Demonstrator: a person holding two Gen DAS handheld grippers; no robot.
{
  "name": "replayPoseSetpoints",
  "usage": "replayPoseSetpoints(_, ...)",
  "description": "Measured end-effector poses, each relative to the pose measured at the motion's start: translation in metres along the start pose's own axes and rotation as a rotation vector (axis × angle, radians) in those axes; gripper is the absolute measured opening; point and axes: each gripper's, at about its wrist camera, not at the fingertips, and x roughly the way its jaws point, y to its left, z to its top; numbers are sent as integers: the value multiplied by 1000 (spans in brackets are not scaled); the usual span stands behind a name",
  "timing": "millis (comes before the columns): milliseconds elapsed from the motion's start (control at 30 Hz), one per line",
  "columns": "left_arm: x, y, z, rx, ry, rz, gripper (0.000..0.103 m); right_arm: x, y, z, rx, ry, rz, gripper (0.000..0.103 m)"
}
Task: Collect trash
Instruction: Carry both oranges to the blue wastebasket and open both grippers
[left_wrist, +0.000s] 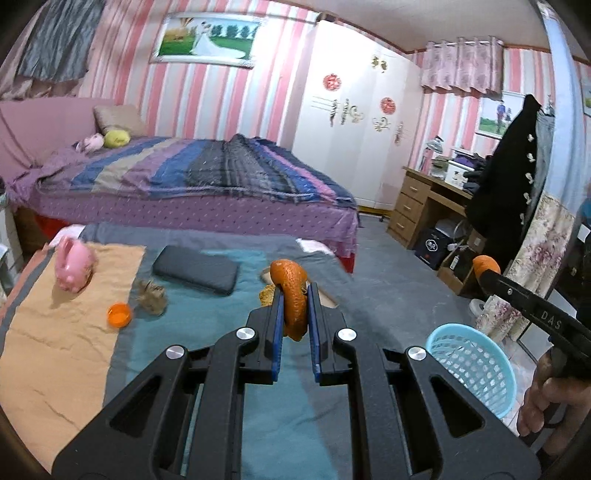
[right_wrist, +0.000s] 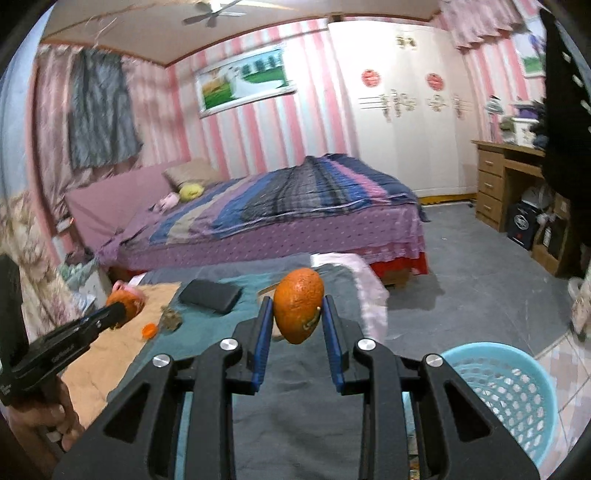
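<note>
My left gripper is shut on a curled strip of orange peel, held above the teal blanket. My right gripper is shut on a rounded piece of orange peel. From the left wrist view the right gripper shows at the far right with its orange peel; the right wrist view shows the left gripper with its peel at the left. A light blue mesh basket stands on the floor, low and to the right of both grippers. A small orange cap and a brown crumpled scrap lie on the bedding.
A pink pig toy and a dark grey case rest on the near bedding. Behind is a large bed with a striped purple cover. A wooden desk and a hanging black coat are at the right. Grey floor lies between.
</note>
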Motion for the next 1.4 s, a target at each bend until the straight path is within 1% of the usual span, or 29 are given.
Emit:
replayPoseSetpoints(33,0,-8,3,6,-4,-12,11,-3,-5,0,7,-4,-11,27)
replayPoseSetpoints(67,-1,-20,6,13,-9,-23,11,-8,-17,1,17,-8,-44,27)
replayPoseSetpoints(133,-1,-35,11,25,-16,-41,11,-11,-22,3,19,-10,-69,27)
replayPoseSetpoints(167,-1,-43,12,31,-18,-50,11,-14,-30,2,13,4,-89,27)
replayPoseSetpoints(267,2,-75,16,66,-21,-94,11,-18,-42,4,4,31,-120,27)
replayPoseSetpoints(333,3,-92,15,82,-18,-127,11,-23,-51,7,11,35,-132,27)
replayPoseSetpoints(467,9,-121,12,97,-3,-169,11,-34,-73,9,29,36,-158,27)
replayPoseSetpoints(567,14,-133,10,104,5,-181,11,-30,-80,9,36,38,-177,27)
replayPoseSetpoints(933,32,-164,6,126,41,-208,11,-31,-110,8,81,54,-189,28)
replayPoseSetpoints(1100,43,-179,5,119,69,-254,11,-32,-120,9,106,56,-205,30)
replayPoseSetpoints(1200,50,-192,1,128,90,-286,11,-34,-128,8,133,50,-237,30)
replayPoseSetpoints(1233,53,-198,-1,133,100,-300,11,-34,-131,8,141,50,-242,36)
replayPoseSetpoints(1300,59,-208,-5,145,113,-318,11,-39,-140,7,175,31,-254,62)
replayPoseSetpoints(1400,69,-225,-14,184,146,-352,13,-43,-152,5,237,-2,-269,66)
